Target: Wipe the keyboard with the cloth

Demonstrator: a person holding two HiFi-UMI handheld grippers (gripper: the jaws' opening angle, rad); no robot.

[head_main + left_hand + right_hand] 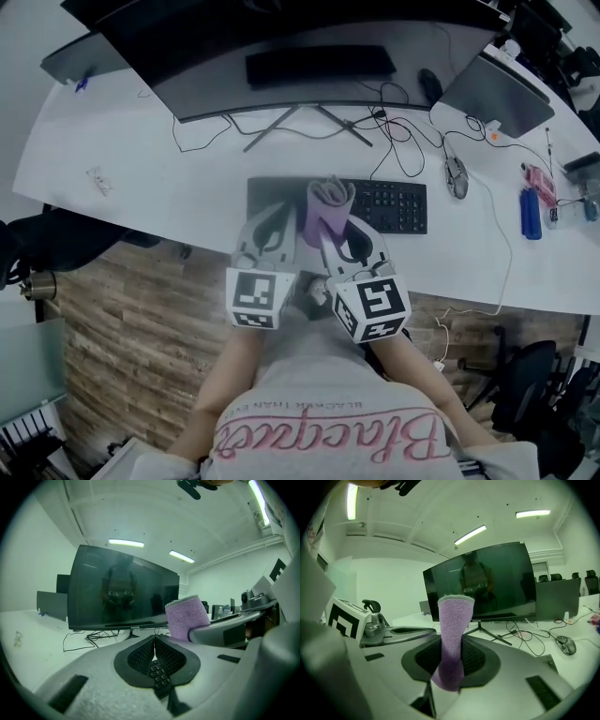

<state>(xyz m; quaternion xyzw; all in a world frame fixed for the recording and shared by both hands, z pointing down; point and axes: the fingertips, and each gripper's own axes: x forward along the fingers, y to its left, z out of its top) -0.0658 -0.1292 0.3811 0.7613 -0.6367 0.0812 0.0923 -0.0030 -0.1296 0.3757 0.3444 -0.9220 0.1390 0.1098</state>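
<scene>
A black keyboard lies on the white desk, its left part hidden behind both grippers. My right gripper is shut on a purple cloth that stands up above the keyboard's left half. In the right gripper view the cloth runs upright between the pads of that gripper. My left gripper sits close beside it on the left, shut with nothing in it. The left gripper view shows its closed pads, a few keyboard keys below them, and the cloth to the right.
A wide dark monitor on a stand fills the back of the desk, with a second keyboard below it. Cables and a mouse lie right of the keyboard. A blue bottle stands at far right. The desk's front edge meets wooden floor.
</scene>
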